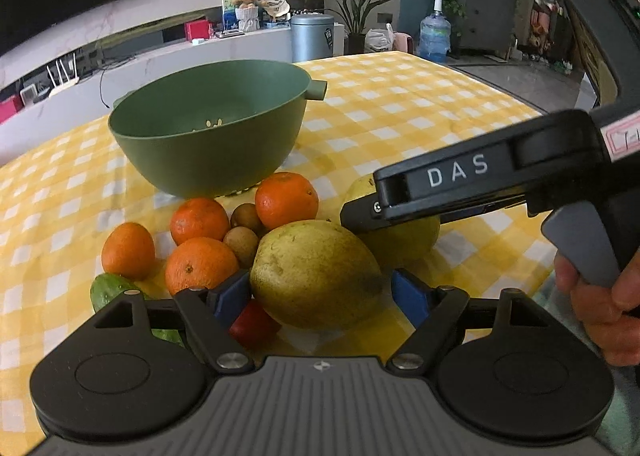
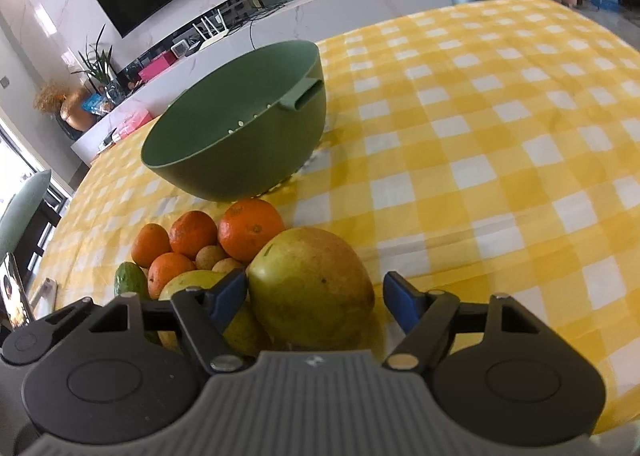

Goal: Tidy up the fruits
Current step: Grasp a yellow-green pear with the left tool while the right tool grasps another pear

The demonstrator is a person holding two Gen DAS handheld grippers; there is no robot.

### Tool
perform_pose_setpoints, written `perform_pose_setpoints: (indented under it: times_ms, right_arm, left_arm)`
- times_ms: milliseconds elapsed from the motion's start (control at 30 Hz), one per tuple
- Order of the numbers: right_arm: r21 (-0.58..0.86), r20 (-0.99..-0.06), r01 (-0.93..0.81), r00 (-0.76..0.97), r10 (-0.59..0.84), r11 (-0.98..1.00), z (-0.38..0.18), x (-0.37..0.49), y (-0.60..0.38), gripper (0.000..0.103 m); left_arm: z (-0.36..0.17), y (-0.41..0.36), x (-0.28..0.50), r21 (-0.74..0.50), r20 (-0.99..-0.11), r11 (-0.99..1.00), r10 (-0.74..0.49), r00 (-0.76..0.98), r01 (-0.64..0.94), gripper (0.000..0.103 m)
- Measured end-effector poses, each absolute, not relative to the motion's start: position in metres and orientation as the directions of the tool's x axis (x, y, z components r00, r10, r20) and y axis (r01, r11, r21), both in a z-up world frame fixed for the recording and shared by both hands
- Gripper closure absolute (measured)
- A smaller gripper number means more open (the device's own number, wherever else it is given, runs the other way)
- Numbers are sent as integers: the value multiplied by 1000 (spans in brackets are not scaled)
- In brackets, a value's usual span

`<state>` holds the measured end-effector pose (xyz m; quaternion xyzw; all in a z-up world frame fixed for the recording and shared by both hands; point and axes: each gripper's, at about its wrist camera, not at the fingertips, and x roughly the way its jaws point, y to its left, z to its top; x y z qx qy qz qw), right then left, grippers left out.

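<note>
Left gripper [image 1: 320, 292] spread wide around a pear [image 1: 316, 272], not yet clamped | right gripper [image 2: 316, 296] likewise wide around a mango [image 2: 312, 288] | oranges [image 1: 200, 219] heaped just before the empty green bowl [image 1: 208, 123], their likely destination.

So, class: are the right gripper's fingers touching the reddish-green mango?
Apart. In the right wrist view the mango sits between the right gripper's open jaws, yellow cloth visible beside the right fingertip.

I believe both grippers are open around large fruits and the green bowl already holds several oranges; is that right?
Not quite: the green bowl holds no oranges. The oranges lie on the tablecloth in front of it, as the left wrist view shows. The rest stands.
</note>
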<state>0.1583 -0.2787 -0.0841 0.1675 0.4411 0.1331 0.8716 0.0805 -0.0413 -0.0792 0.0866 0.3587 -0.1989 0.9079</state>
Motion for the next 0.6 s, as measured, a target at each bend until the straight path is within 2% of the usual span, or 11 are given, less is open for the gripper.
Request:
perform_pose_setpoints:
  times_ms: [200, 433, 500, 600]
  right_arm:
    - [449, -719, -66, 566, 404, 891, -89, 162, -281, 31]
    - [486, -719, -38, 549, 425, 873, -93, 166, -284, 30]
    - [485, -719, -38, 551, 424, 873, -93, 166, -284, 30]
    - [498, -706, -42, 560, 433, 866, -92, 164, -286, 37]
  left_arm:
    - [-80, -44, 86, 1, -659, 916, -300, 690, 400, 10]
    - [-83, -45, 87, -1, -668, 916, -300, 681, 402, 8]
    - [-87, -47, 89, 19, -689, 917, -277, 670, 399, 12]
    - [-87, -47, 89, 26, -694, 912, -278, 664, 409, 15]
